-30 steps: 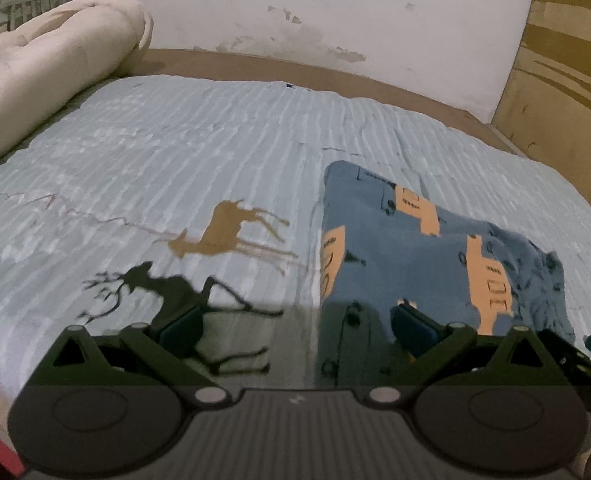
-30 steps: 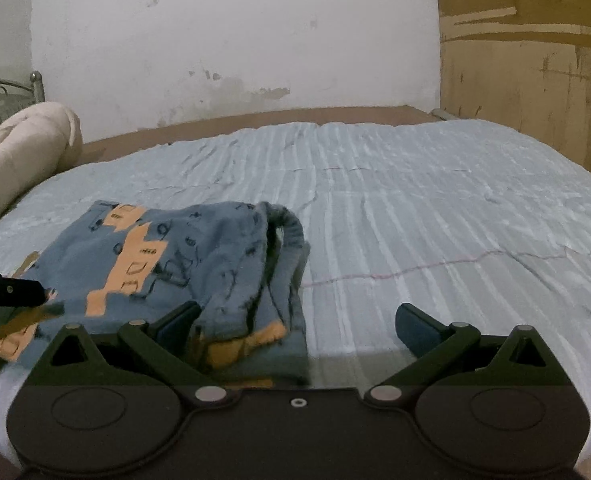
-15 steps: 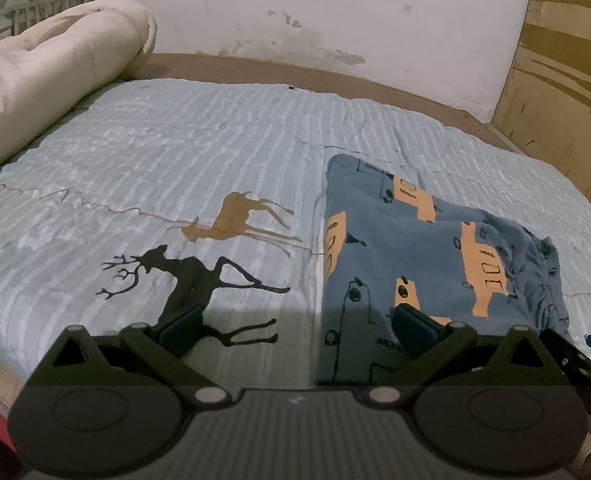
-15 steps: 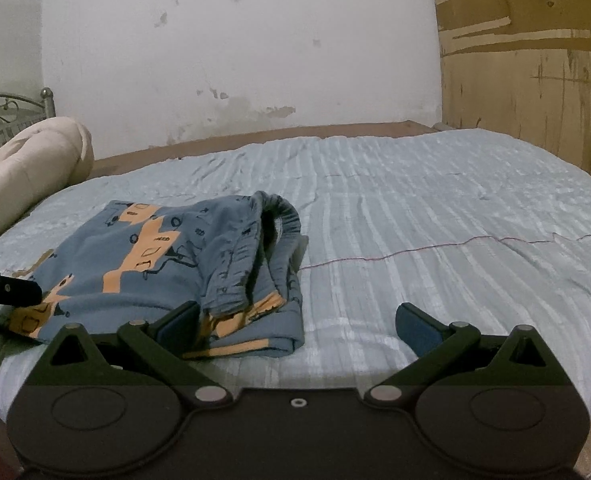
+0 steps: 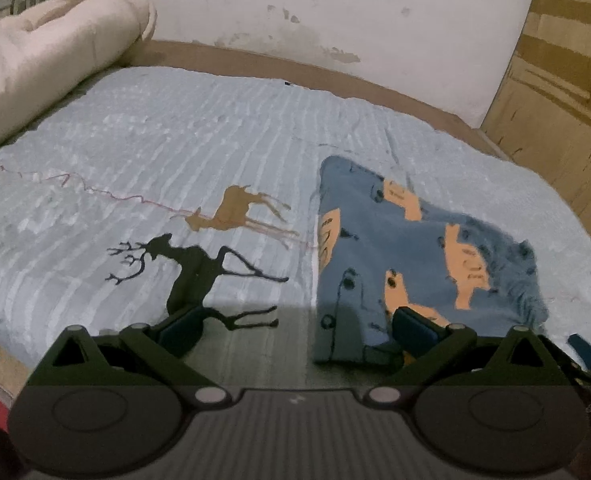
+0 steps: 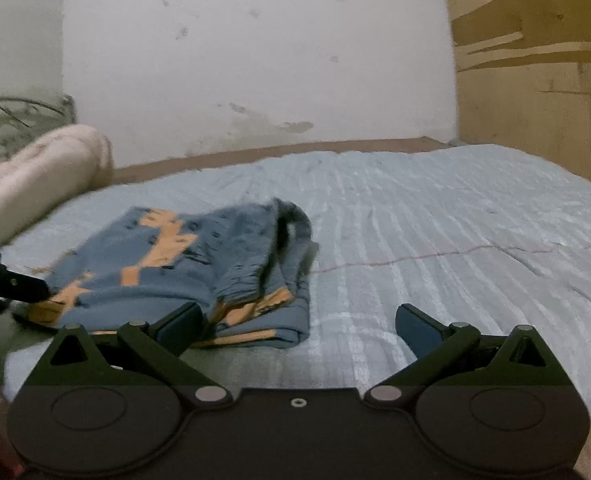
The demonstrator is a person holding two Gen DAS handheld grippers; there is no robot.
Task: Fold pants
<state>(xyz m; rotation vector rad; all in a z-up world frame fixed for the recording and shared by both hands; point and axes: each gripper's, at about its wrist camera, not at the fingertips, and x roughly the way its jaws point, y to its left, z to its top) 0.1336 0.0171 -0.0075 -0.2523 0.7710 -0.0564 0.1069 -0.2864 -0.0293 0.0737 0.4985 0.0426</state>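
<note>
Jaws apart; pants (image 5: 411, 264) edge hidden.

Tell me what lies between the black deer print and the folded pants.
Only bare striped bedspread separates the black deer from the pants, seen in the left wrist view.

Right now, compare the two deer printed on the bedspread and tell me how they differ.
The black deer is darker and has branching antlers; the tan deer shows no antlers. The black deer lies nearer the left gripper, partly behind one finger; the tan deer sits farther up the bedspread, unobstructed. A thin red line crosses the tan deer only. Both are flat silhouettes facing left, beside the folded pants.
</note>
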